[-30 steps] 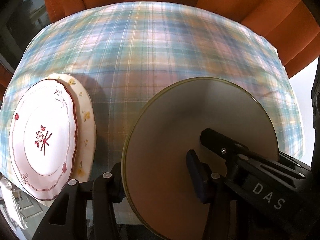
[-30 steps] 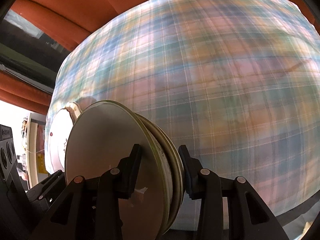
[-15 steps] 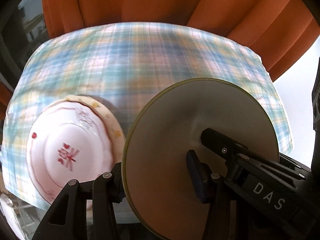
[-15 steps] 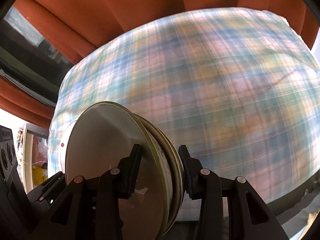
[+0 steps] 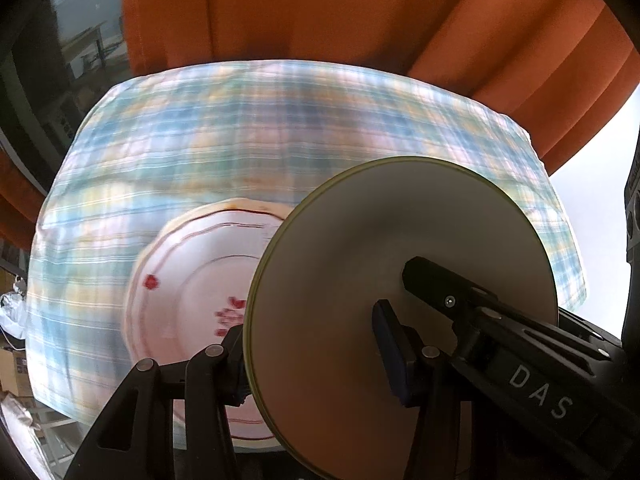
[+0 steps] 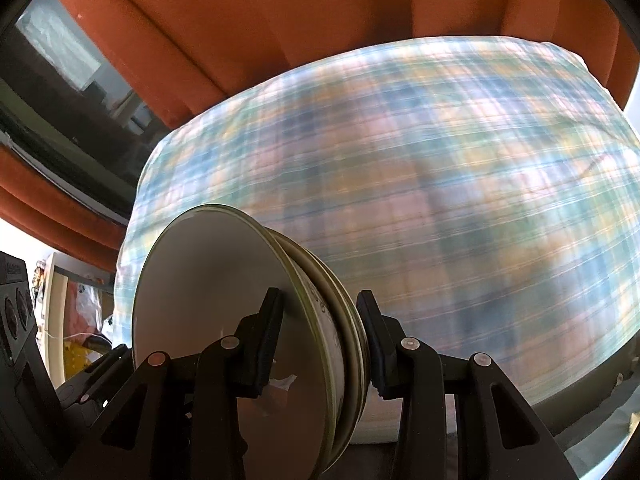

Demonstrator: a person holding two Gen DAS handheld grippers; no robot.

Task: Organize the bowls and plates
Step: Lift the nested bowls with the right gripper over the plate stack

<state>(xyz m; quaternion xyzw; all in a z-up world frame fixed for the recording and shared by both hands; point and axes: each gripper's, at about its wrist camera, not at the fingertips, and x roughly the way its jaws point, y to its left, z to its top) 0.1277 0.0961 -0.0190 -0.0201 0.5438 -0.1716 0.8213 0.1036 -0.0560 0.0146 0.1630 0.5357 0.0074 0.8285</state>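
both the left gripper [image 5: 312,356] and right gripper [image 6: 320,340] are clamped, held close together, fingers pointing forward.

Both grippers are matte black plastic with triangular cut-outs in their linkage arms and round silver pivot screws. The left gripper [image 5: 312,354] has dark blue finger pads. The right gripper [image 6: 320,344] has black ridged pads and white "DAS" lettering along its side.
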